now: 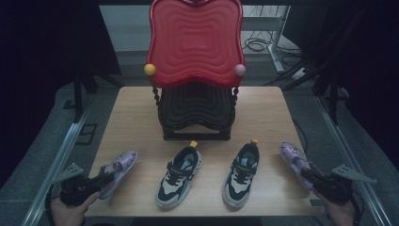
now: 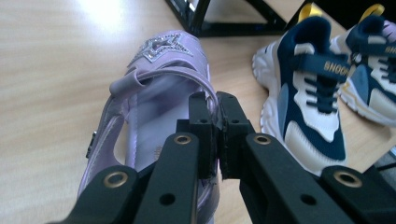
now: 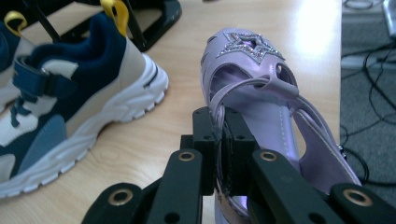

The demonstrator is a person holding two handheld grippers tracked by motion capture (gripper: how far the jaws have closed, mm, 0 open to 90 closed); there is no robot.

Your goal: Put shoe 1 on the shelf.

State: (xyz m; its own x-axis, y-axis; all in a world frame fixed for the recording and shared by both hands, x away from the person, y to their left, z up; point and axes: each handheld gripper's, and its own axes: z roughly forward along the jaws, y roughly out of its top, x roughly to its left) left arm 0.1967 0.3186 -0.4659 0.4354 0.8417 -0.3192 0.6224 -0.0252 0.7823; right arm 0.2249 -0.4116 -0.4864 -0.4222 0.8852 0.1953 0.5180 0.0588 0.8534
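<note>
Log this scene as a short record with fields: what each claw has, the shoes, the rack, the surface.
left claw: shut on the side wall of the left sandal
right claw: shut on the side wall of the right sandal
sandals: lilac, silver star on each toe, at the outer ends of the shoe row
sneakers: left sneaker and right sneaker, navy and white with yellow heel loops, side by side between the sandals
rack: red top shelf, dark shelf beneath, behind the shoes
table: light wood
</note>
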